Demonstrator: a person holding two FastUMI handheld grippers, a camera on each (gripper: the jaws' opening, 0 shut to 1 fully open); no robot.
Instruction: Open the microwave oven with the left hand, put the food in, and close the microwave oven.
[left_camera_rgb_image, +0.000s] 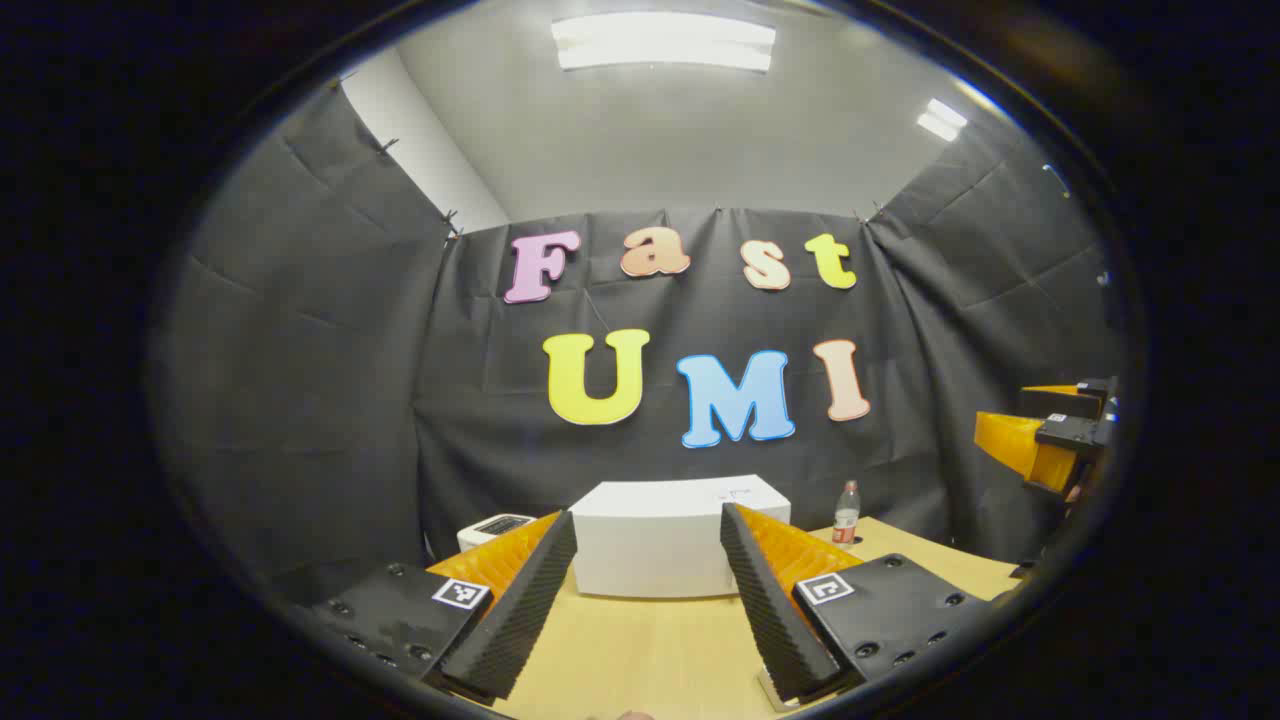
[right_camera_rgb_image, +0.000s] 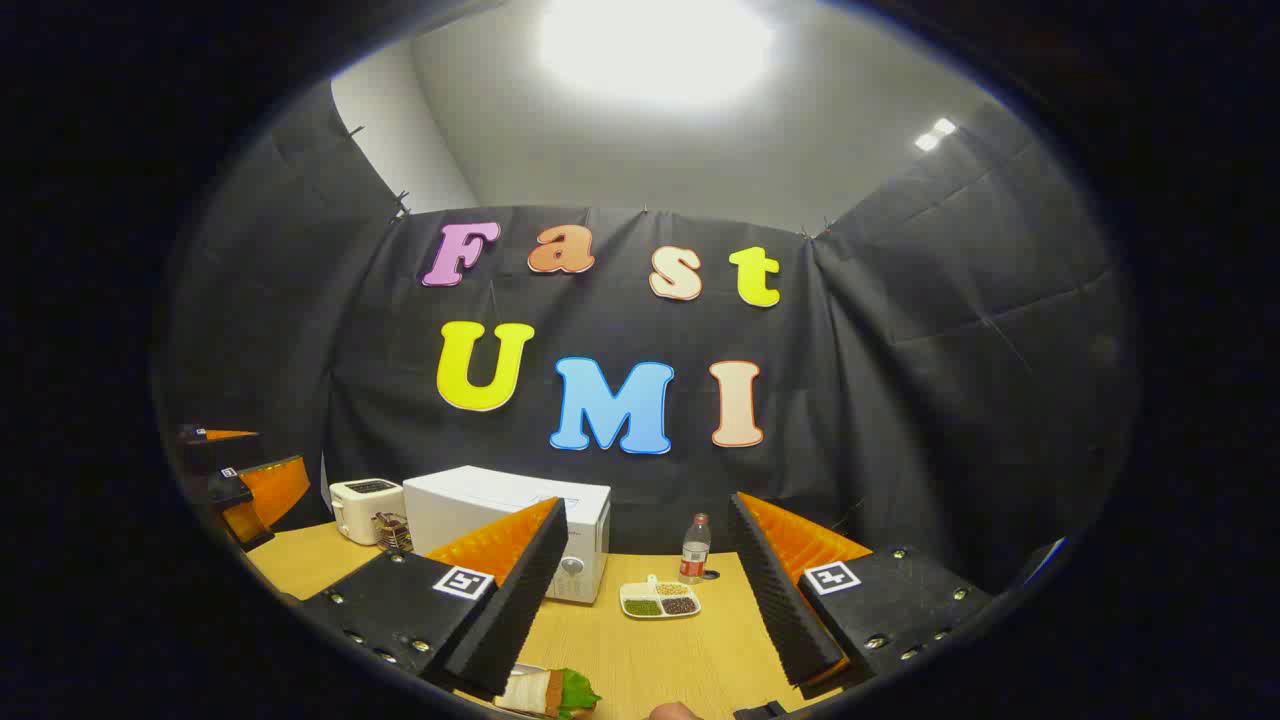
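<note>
A white microwave oven (left_camera_rgb_image: 662, 540) stands shut at the back of the wooden table (left_camera_rgb_image: 640, 650); in the right gripper view the microwave (right_camera_rgb_image: 505, 520) sits left of centre, its knob facing me. My left gripper (left_camera_rgb_image: 645, 600) hangs open in front of it, apart from it, nothing between its fingers. A sandwich with lettuce (right_camera_rgb_image: 550, 692) lies on a plate at the table's near edge, just below my open right gripper (right_camera_rgb_image: 645, 605). The right gripper (left_camera_rgb_image: 1050, 440) also appears at the far right of the left gripper view, and the left gripper (right_camera_rgb_image: 235, 485) at the far left of the right gripper view.
A white toaster (right_camera_rgb_image: 365, 508) stands left of the microwave. A small bottle with a red label (right_camera_rgb_image: 694, 550) stands to the microwave's right, and a divided white dish of beans (right_camera_rgb_image: 659, 600) lies in front of it. Black cloth walls close the booth.
</note>
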